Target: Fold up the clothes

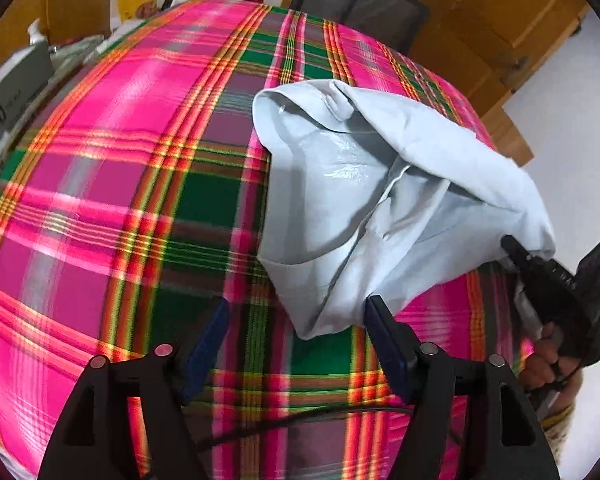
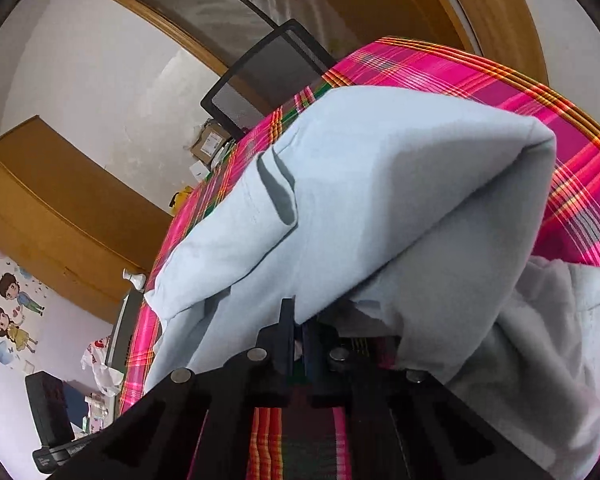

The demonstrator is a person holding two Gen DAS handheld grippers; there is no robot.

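One pale blue garment [image 1: 364,184] on the plaid-covered counter [image 1: 120,184]; two claws.
Right claw [image 2: 300,334] clamped on the garment's edge, lifting it; left claw [image 1: 296,320] spread wide, holding nothing, just beside the cloth.

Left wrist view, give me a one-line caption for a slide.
Open left gripper nears the low corner of a pale blue garment on a plaid cloth, while the right gripper pinches its far edge.

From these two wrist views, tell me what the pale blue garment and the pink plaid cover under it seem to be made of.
Pale blue garment: probably a light woven cotton or blend, matte; it creases softly and shows a stitched pocket.

Pink plaid cover: woven cloth, perhaps synthetic or a satin-like weave; it shows a slight sheen in pale streaks. Neither fibre can be told for certain.
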